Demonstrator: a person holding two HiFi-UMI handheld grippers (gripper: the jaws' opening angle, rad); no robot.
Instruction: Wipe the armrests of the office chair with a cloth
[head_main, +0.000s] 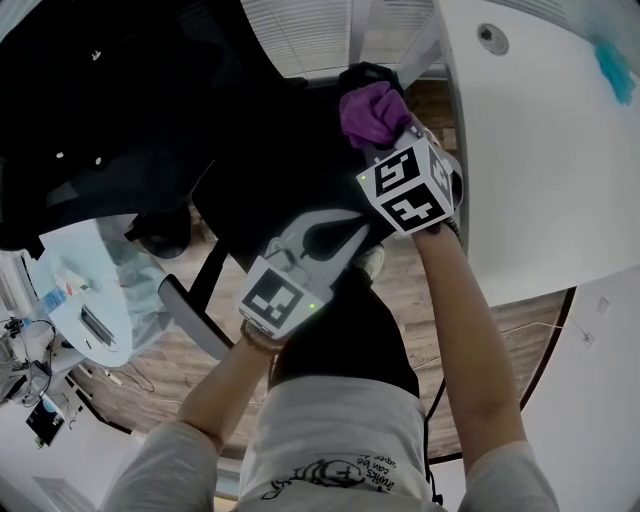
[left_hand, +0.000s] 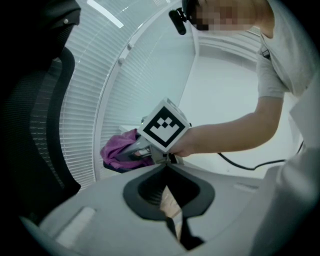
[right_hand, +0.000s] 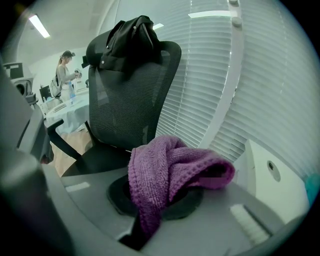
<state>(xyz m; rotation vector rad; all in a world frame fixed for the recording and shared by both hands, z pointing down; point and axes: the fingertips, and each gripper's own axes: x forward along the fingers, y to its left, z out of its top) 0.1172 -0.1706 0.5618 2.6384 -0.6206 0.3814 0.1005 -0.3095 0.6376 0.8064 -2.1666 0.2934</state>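
Note:
The black mesh office chair (head_main: 260, 160) stands in front of me with a dark jacket (right_hand: 127, 32) draped over its backrest. My right gripper (head_main: 385, 132) is shut on a bunched purple cloth (head_main: 372, 112), which rests against the chair's right armrest (head_main: 365, 72). The cloth (right_hand: 170, 172) covers the right jaw tips. My left gripper (head_main: 355, 230) hovers just below the right one over the seat edge, shut with nothing in it. In the left gripper view the cloth (left_hand: 120, 150) shows beyond the right gripper's marker cube (left_hand: 164, 126). The other armrest (head_main: 195, 320) juts out at lower left.
A white curved desk (head_main: 540, 150) runs close along the right, with a teal object (head_main: 612, 60) on it. Window blinds (head_main: 310, 30) close off the far side. A cluttered table (head_main: 90, 300) stands at left, and a person (right_hand: 65, 75) is beside it. A cable lies on the wood floor (head_main: 505, 330).

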